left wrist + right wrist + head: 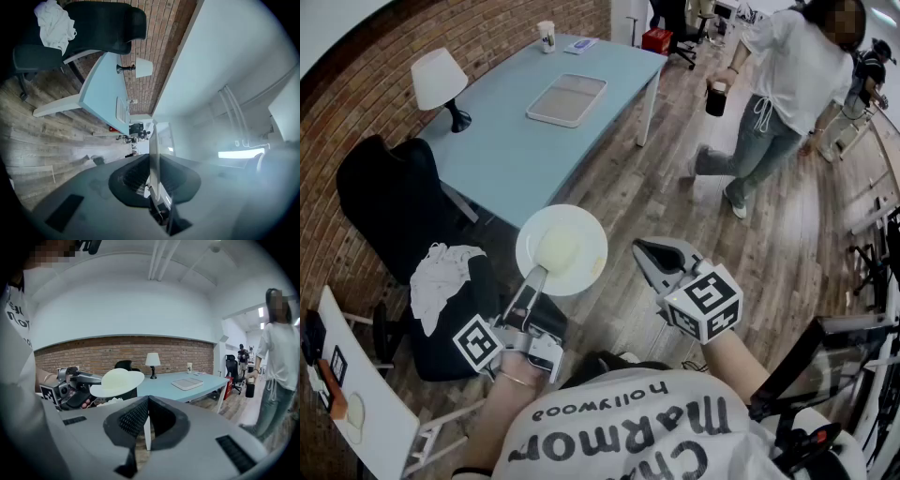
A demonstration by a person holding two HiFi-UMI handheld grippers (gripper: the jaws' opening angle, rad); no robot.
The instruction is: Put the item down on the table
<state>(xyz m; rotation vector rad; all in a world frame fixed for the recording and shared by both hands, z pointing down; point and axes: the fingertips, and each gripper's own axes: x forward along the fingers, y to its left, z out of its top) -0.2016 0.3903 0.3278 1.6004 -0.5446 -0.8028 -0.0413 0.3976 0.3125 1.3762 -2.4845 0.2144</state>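
A round white plate (562,249) with a raised pale centre hangs in the air over the wooden floor, just short of the near corner of the light blue table (502,155). My left gripper (534,275) is shut on the plate's near rim. In the left gripper view the plate (153,154) shows edge-on between the jaws of the left gripper (153,164). My right gripper (641,249) sits to the right of the plate, shut and holding nothing. In the right gripper view its jaws meet at the right gripper (147,401), with the plate (117,382) to the left.
On the table stand a white lamp (439,80), a grey tray (567,99) and a cup (546,36). A black chair (394,202) with a white cloth (441,277) is at the left. A person (783,89) with a dark cup walks at the far right.
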